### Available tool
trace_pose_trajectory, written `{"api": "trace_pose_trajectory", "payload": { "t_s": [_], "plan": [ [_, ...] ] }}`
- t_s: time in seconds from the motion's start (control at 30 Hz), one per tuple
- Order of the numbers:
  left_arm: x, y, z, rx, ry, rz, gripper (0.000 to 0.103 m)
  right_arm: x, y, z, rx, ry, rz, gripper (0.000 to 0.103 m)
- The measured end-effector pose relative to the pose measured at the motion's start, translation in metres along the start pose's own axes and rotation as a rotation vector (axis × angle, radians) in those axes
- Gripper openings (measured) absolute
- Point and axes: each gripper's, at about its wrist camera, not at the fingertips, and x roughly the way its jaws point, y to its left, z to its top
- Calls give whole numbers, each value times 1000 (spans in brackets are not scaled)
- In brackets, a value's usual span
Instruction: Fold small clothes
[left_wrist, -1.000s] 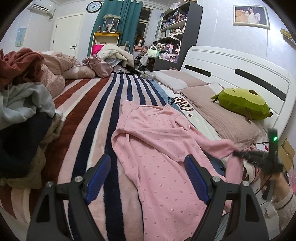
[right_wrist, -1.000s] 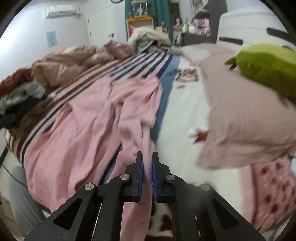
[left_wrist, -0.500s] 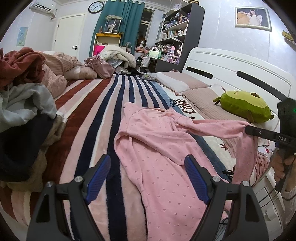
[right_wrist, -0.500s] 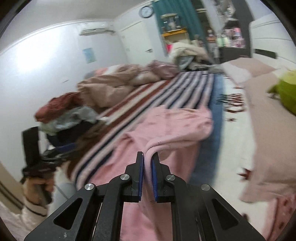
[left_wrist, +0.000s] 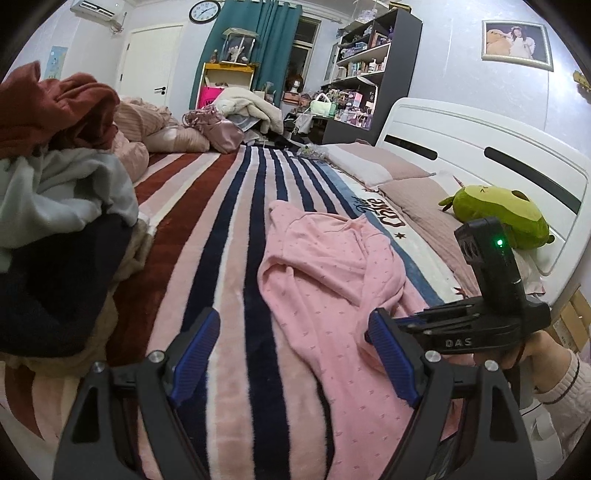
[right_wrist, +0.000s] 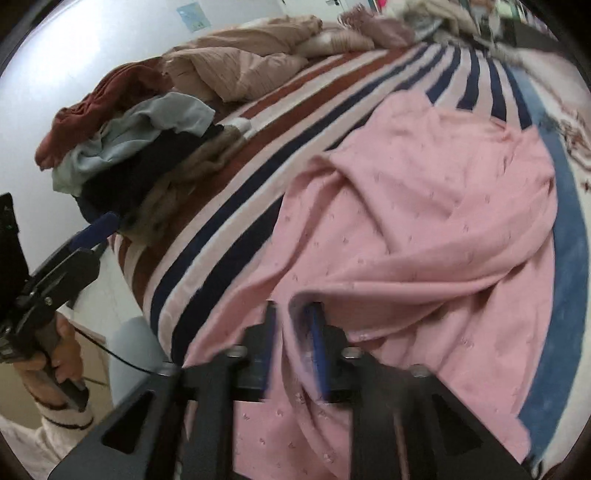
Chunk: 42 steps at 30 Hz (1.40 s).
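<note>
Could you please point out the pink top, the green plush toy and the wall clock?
Pink top (left_wrist: 325, 280): left wrist view, mid-body fabric.
Green plush toy (left_wrist: 495, 212): left wrist view, its back.
Wall clock (left_wrist: 202, 11): left wrist view, dial.

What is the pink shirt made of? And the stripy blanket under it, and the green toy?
The pink shirt looks like soft thin knit, probably cotton: matte, it drapes in loose folds. The striped blanket looks like plush fleece, with a fuzzy pile. The green toy seems to be stuffed plush: rounded and velvety.

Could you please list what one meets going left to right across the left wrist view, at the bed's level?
Clothes pile → striped blanket → pink garment → right gripper → green plush toy.
</note>
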Motion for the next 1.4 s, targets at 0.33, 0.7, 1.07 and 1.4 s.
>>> {"api": "trace_pose_trajectory", "payload": {
  "t_s": [0.33, 0.7, 1.07, 1.4],
  "plan": [
    [14, -19, 0, 13, 19, -43, 81, -118, -48, -48, 68, -208, -171, 66],
    [20, -56, 4, 52, 35, -53, 81, -97, -129, -129, 354, -193, -16, 65],
    [11, -60, 5, 63, 22, -41, 81, -115, -91, -107, 251, -293, -27, 3],
    [-8, -22, 1, -1, -24, -3, 81, -108, 17, -62, -7, -325, 137, 3]
  ]
}}
